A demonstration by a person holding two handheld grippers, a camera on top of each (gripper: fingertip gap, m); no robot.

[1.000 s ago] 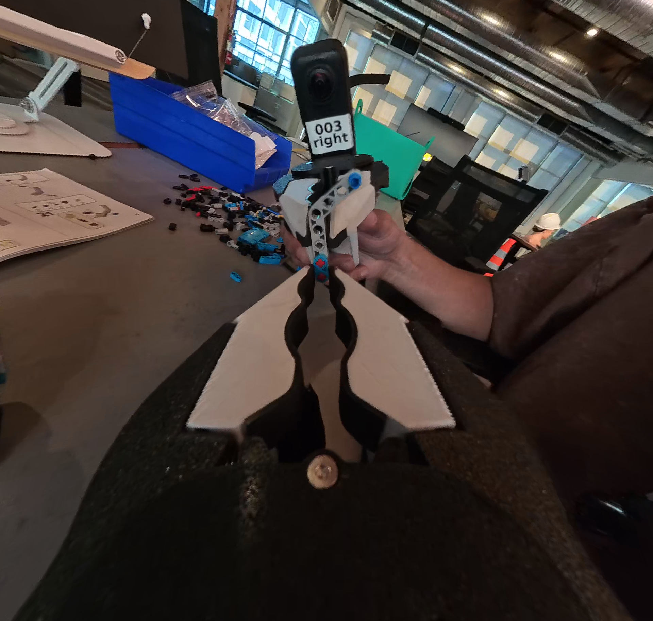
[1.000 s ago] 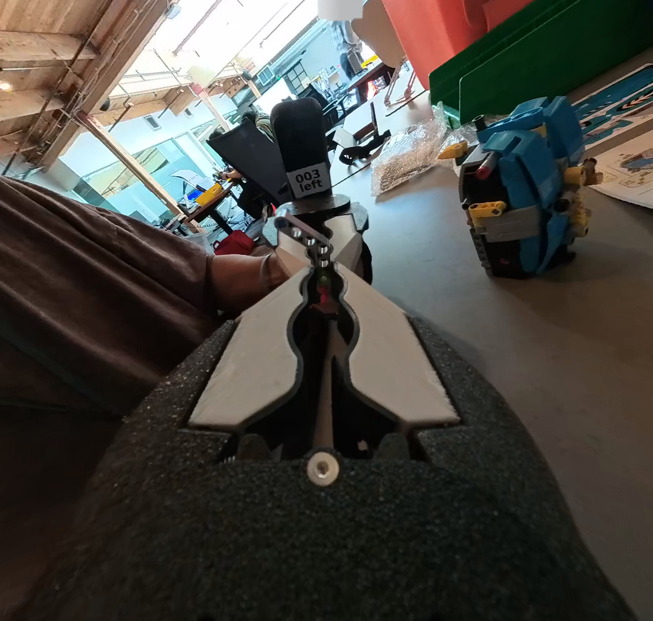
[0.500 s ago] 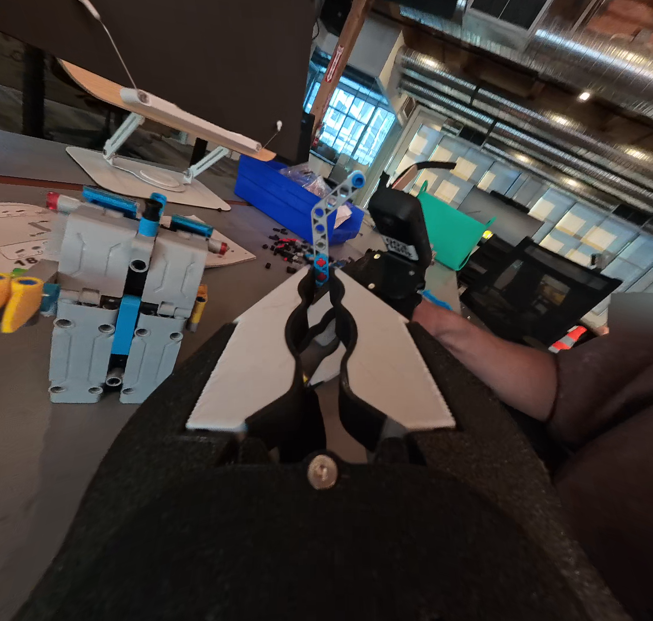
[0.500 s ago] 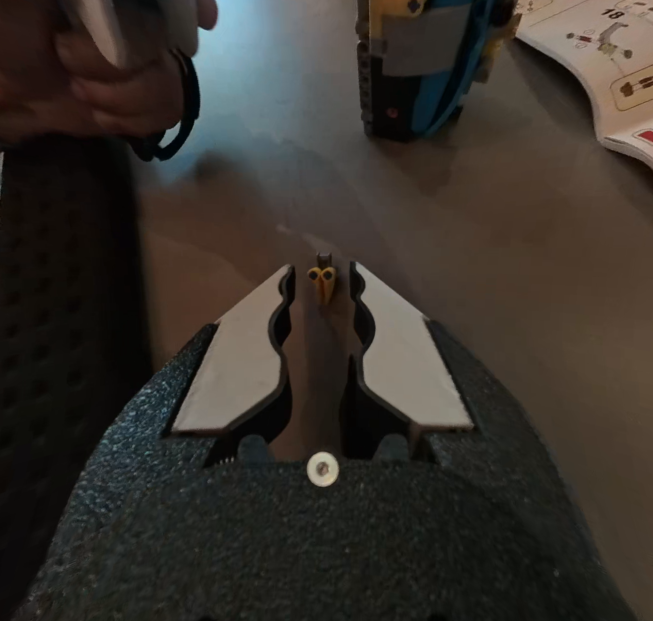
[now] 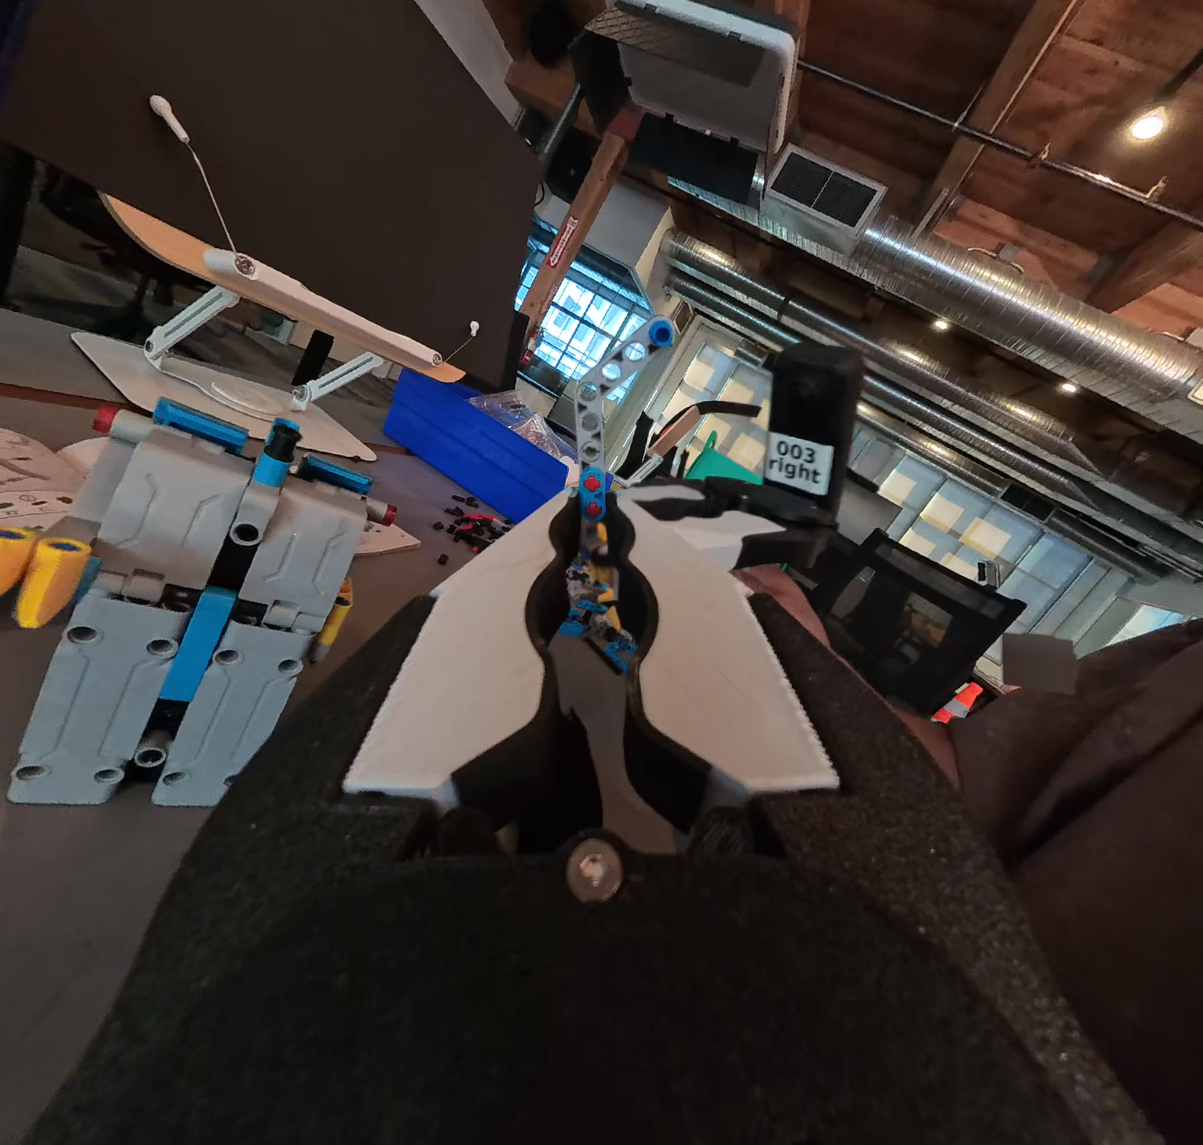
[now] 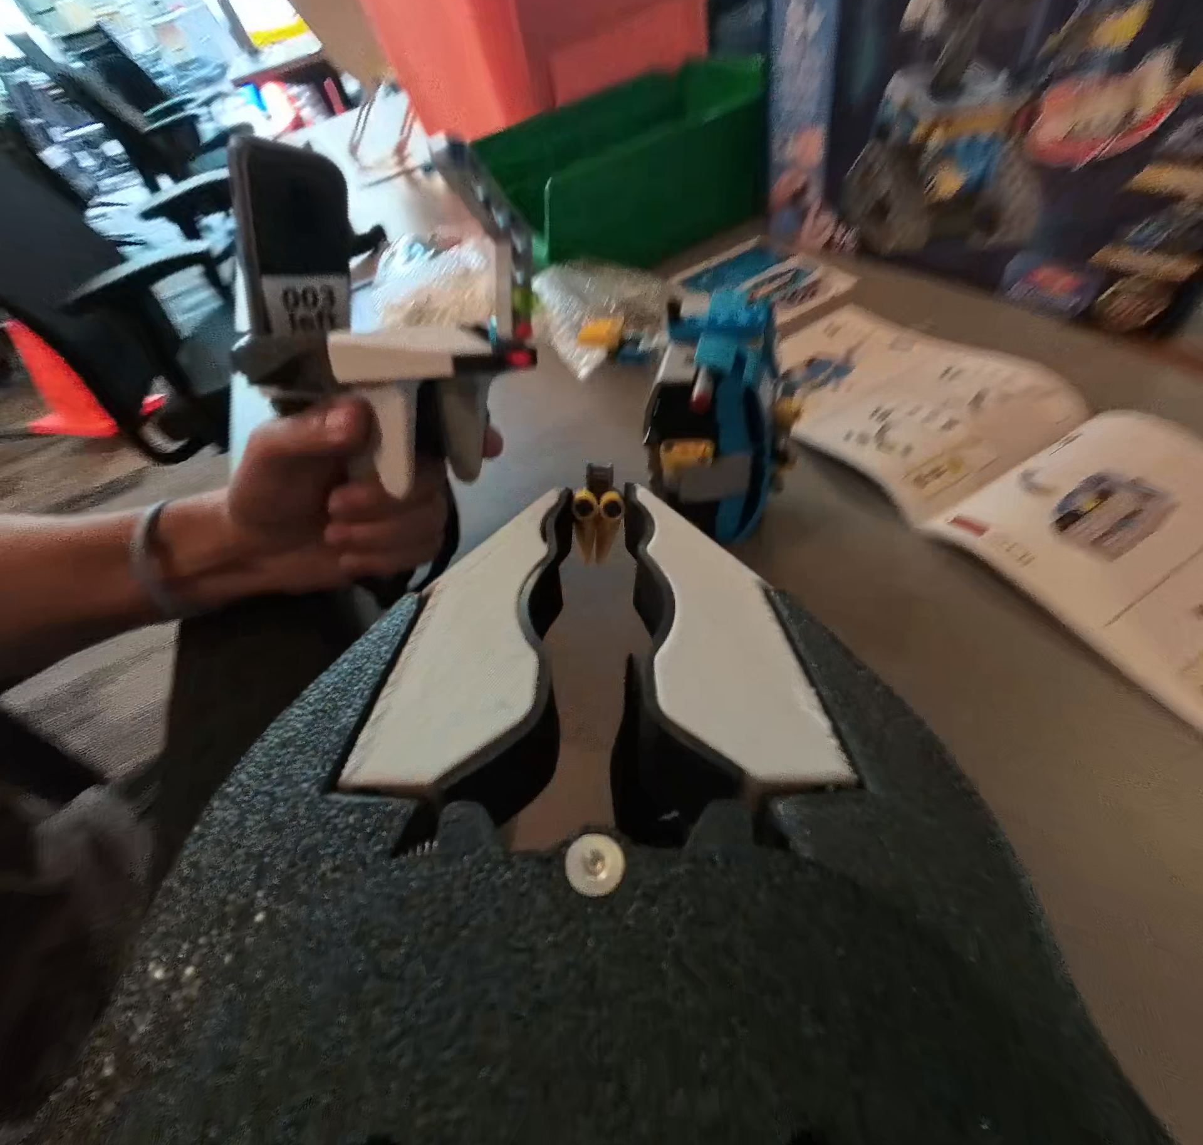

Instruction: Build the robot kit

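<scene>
My left gripper [image 5: 592, 509] is shut on the blue, red-pinned end of a grey bent beam [image 5: 594, 410], which stands up from the tips with a blue pin on top. In the right wrist view that gripper [image 6: 514, 355] is held by a hand at the left, above the table, and the beam [image 6: 498, 228] rises from it. My right gripper [image 6: 595, 515] is shut on a small yellow piece [image 6: 595, 531] with a black pin, held above the table. A grey and blue brick model [image 5: 189, 593] stands on the table left of my left gripper, and it also shows beyond my right gripper's tips [image 6: 722, 410].
An open instruction booklet [image 6: 976, 462] lies at the right, with a printed box [image 6: 1009, 104] and a green bin [image 6: 651, 163] behind it. Clear bags [image 6: 586, 306] lie near the model. A blue bin [image 5: 475, 443], several loose small pieces [image 5: 469, 521] and a white stand [image 5: 260, 332] sit farther back. My hands' fingertips stand some 5 cm from each other.
My right gripper let go of the beam, dropped to the table around the yellow piece, closed on it and lifted it. My left gripper swung left with the beam, towards the model.
</scene>
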